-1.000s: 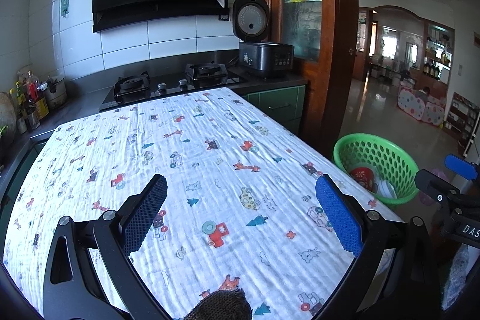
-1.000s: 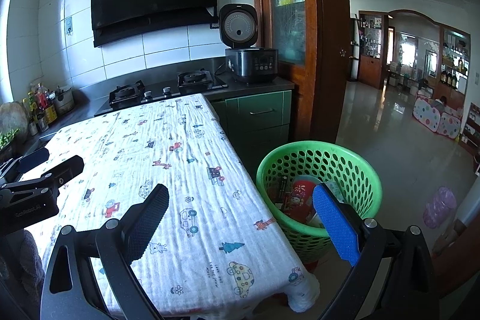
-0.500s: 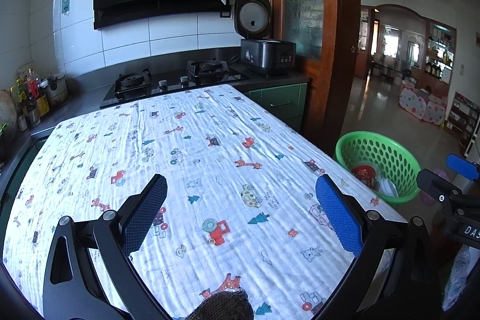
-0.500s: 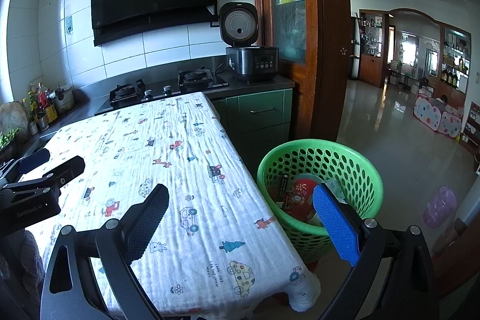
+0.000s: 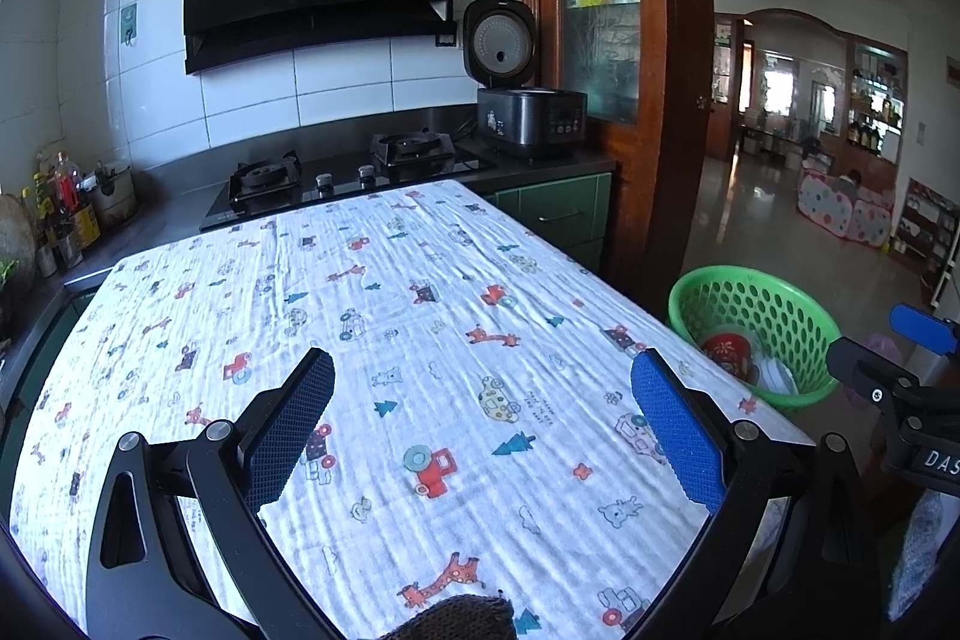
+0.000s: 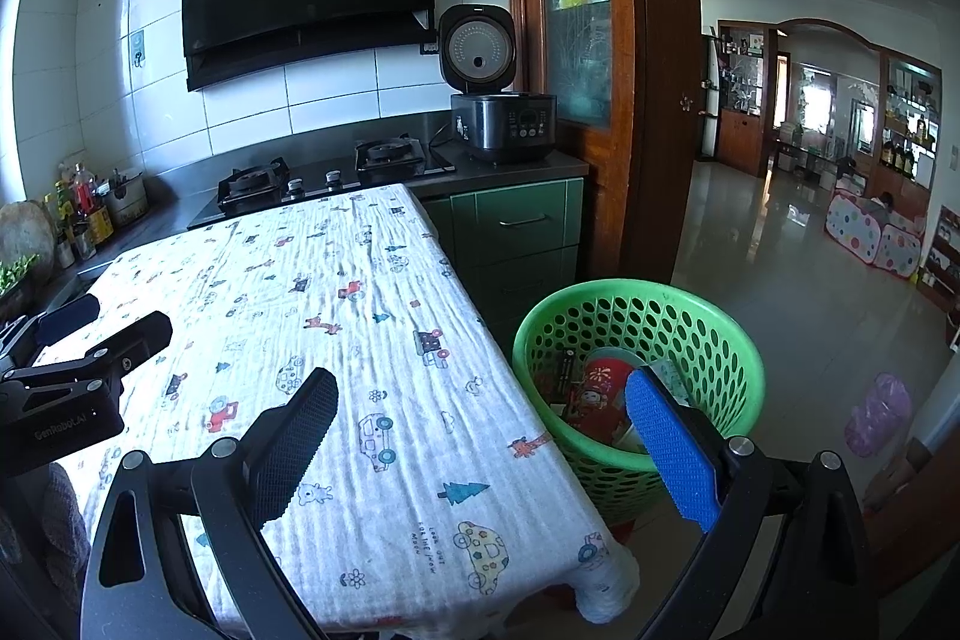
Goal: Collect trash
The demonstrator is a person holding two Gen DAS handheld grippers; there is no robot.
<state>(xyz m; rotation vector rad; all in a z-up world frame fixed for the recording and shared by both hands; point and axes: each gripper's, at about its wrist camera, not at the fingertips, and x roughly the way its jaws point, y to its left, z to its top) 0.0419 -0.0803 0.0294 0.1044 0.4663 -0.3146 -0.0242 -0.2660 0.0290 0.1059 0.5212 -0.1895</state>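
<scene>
Green basket (image 6: 639, 322) holds trash beside the table (image 5: 420, 340); both tools, left (image 5: 480, 424) and right (image 6: 480, 436), gape wide, empty.

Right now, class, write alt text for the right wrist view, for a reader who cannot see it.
An open, empty right claw hovers over the edge of a table covered by a cartoon-print cloth, beside a green perforated basket on the floor holding red packaging and other trash. Behind are a gas stove, a rice cooker with its lid up, and the left claw at the left edge.
</scene>
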